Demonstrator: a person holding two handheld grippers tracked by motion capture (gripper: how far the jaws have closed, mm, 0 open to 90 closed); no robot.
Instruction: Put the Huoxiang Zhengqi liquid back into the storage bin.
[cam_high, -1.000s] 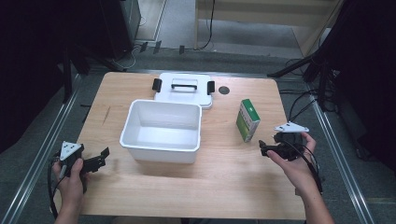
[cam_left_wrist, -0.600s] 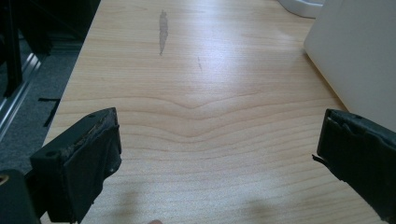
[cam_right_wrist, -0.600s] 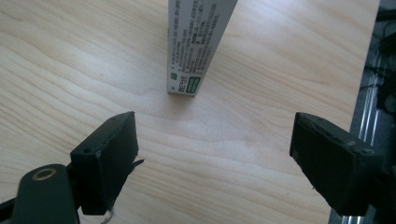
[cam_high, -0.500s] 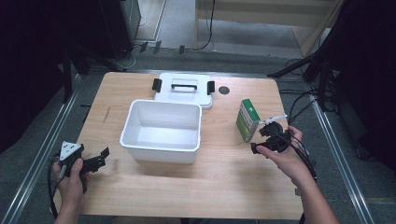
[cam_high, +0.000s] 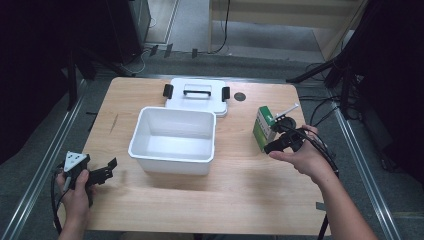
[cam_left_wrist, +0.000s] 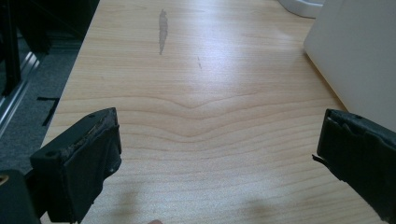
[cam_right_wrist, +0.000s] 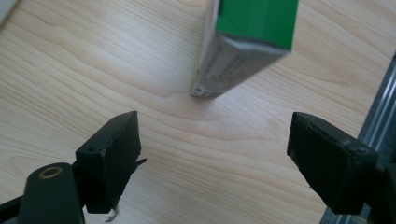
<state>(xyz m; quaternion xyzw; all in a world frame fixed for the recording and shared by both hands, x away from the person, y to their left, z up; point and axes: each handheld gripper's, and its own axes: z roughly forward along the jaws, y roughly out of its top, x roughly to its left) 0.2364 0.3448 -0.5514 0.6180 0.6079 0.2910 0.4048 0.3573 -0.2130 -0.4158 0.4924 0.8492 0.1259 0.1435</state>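
On the right side of the wooden table (cam_high: 240, 200), your right gripper (cam_high: 280, 140) sits just beside the green and white carton (cam_high: 263, 129), which stands upright near the white bin (cam_high: 172, 136). From the right gripper view, that carton (cam_right_wrist: 247, 44) lies ahead of the jaws and beyond their tips, not between them; the jaws stand wide apart with bare wood between and hold nothing, having just narrowed slightly. Small dark print runs down the carton's pale side, too blurred to read. Your left gripper (cam_high: 95, 172) rests at the near left corner, its jaws spread and empty. The bin's lid (cam_high: 197, 95) lies flat behind the bin.
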